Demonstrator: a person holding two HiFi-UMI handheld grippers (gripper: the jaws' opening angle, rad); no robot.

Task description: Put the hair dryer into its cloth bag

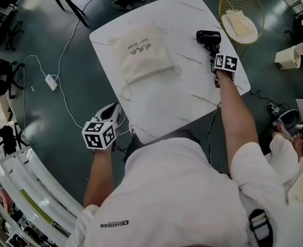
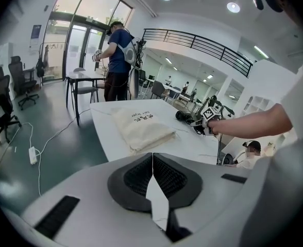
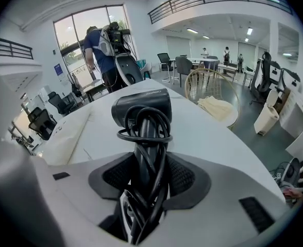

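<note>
The black hair dryer (image 1: 208, 36) lies near the far right corner of the white marble table (image 1: 156, 102), its cord wound round the handle. My right gripper (image 1: 213, 53) is shut on that handle; in the right gripper view the pads press the cord-wrapped handle (image 3: 146, 153) from both sides, and the dryer's barrel (image 3: 141, 107) points away. The cream cloth bag (image 1: 141, 53) lies flat at the far left of the table, with printed text on it, also in the left gripper view (image 2: 141, 127). My left gripper (image 1: 110, 112) hangs shut and empty off the table's near left corner.
A round wire chair (image 1: 240, 14) holding a folded cloth stands beyond the table's right corner. A power strip (image 1: 51, 81) with cables lies on the floor at left. A person (image 1: 290, 138) sits on the floor at right, and another person (image 2: 118, 55) stands at a far table.
</note>
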